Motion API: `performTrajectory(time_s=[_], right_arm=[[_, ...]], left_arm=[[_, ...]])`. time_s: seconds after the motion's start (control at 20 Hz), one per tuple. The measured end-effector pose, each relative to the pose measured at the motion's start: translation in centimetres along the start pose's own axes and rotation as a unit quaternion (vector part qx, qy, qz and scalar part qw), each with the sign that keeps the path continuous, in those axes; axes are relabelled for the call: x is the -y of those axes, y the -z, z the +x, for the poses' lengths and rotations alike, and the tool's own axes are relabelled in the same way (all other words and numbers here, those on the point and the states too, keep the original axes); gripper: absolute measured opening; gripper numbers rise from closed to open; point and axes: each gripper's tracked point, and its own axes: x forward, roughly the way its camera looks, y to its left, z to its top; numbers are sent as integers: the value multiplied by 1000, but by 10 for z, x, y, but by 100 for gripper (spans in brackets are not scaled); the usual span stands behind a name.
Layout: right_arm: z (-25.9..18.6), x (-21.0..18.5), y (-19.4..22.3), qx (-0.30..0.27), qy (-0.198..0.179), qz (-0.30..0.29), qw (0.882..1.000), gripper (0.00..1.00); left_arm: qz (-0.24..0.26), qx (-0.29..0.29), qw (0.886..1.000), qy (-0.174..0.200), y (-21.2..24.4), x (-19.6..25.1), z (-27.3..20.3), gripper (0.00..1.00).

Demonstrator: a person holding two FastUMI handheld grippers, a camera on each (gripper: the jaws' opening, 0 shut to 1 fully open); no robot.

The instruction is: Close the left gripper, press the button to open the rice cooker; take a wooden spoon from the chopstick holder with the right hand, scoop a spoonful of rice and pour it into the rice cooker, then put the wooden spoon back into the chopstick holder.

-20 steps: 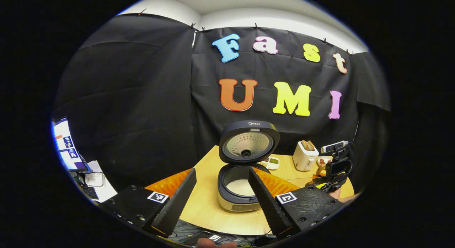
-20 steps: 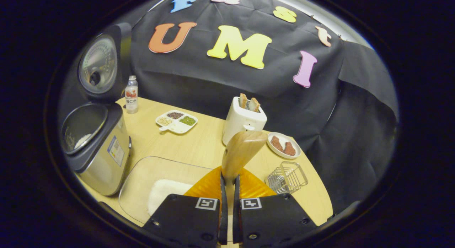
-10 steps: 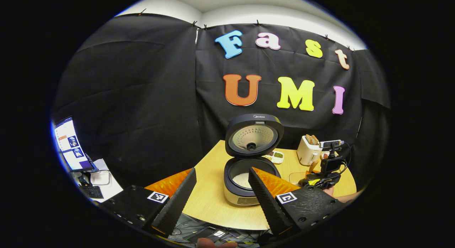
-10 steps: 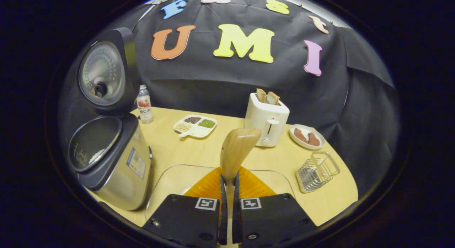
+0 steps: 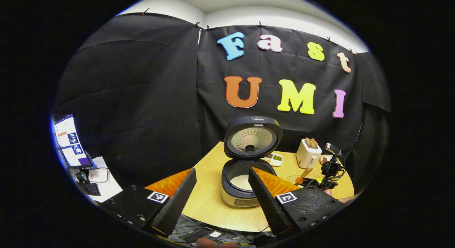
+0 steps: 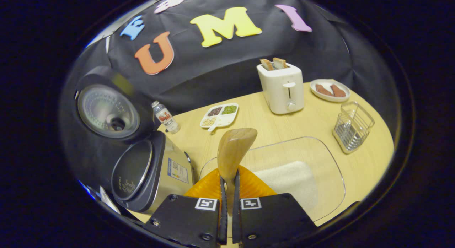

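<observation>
Spoon (image 6: 234, 152), pale wood with empty bowl, clamped in right tool (image 6: 228, 191); left tool (image 5: 220, 191) spread wide.

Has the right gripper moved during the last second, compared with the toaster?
Yes. In the left gripper view the right gripper holding the wooden spoon now sits lower against the toaster, over the glass tray.

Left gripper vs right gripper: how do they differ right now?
The left gripper has its jaws spread wide with nothing between them; the right gripper is clamped on the wooden spoon. The left faces the open rice cooker; the right is above the clear tray of rice. Both are off the table.
</observation>
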Motion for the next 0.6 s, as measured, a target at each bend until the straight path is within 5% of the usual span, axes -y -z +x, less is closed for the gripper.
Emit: performTrajectory(time_s=[0.3, 0.6], right_arm=[[-7, 34, 1, -33, -22, 170, 985, 10], [-22, 51, -15, -22, -67, 266, 962, 10]], left_arm=[[9, -1, 1000, 5, 2, 10, 0, 95], [23, -5, 999, 33, 3, 33, 3, 95]])
